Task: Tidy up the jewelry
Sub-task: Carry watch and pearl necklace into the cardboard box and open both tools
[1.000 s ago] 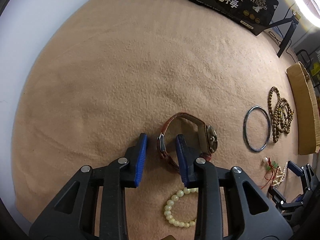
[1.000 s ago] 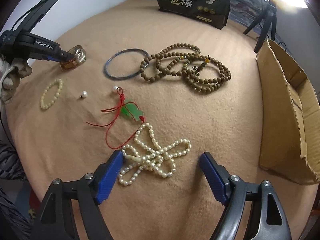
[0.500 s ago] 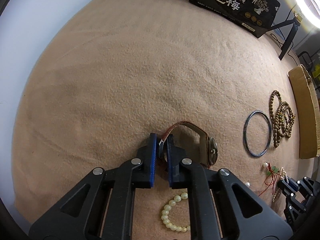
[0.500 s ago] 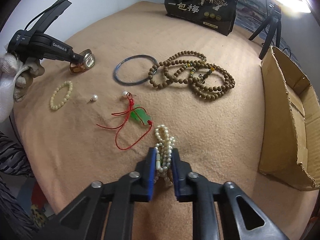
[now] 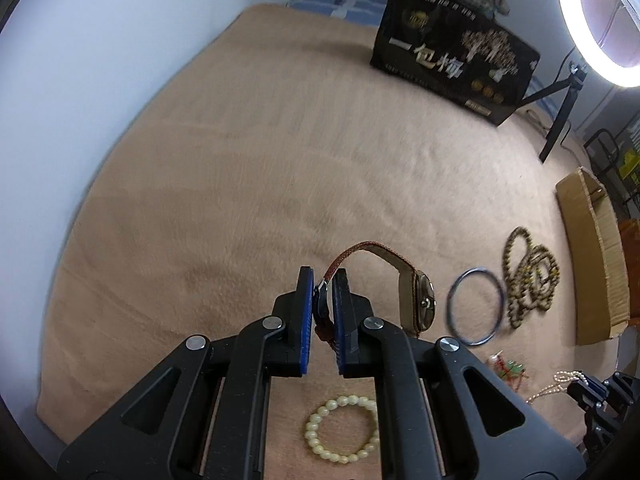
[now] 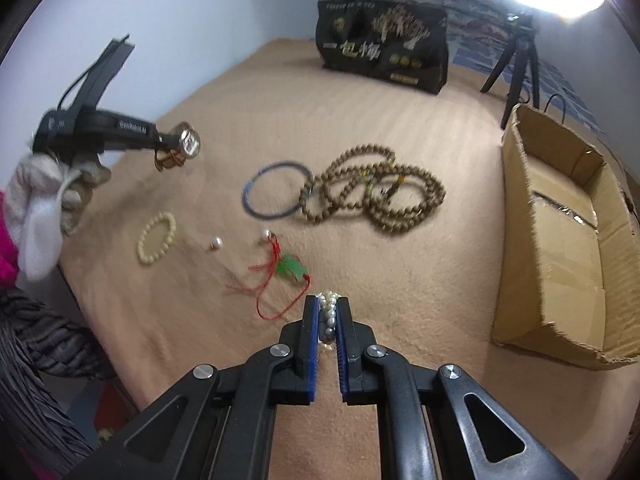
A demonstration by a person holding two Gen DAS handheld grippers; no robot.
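Observation:
My left gripper [image 5: 322, 280] is shut on the brown strap of a wristwatch [image 5: 418, 300] and holds it lifted off the tan cloth; the watch [image 6: 188, 145] also shows in the right wrist view. My right gripper [image 6: 327, 304] is shut on a white pearl necklace [image 6: 329, 312], raised above the cloth. On the cloth lie a cream bead bracelet [image 6: 157, 237], a blue bangle [image 6: 276, 194], brown wooden bead strands [image 6: 372, 194], a green pendant on red cord [image 6: 291, 269] and a loose pearl stud [image 6: 216, 243].
An open cardboard box [image 6: 568, 240] stands at the right edge of the cloth. A black snack bag [image 6: 382, 46] stands at the back. A ring light on a tripod [image 6: 520, 60] stands behind the box. The wall runs along the left.
Both grippers closed from open, the left on the watch strap and the right on the pearl necklace. Both have since lifted their items off the cloth.

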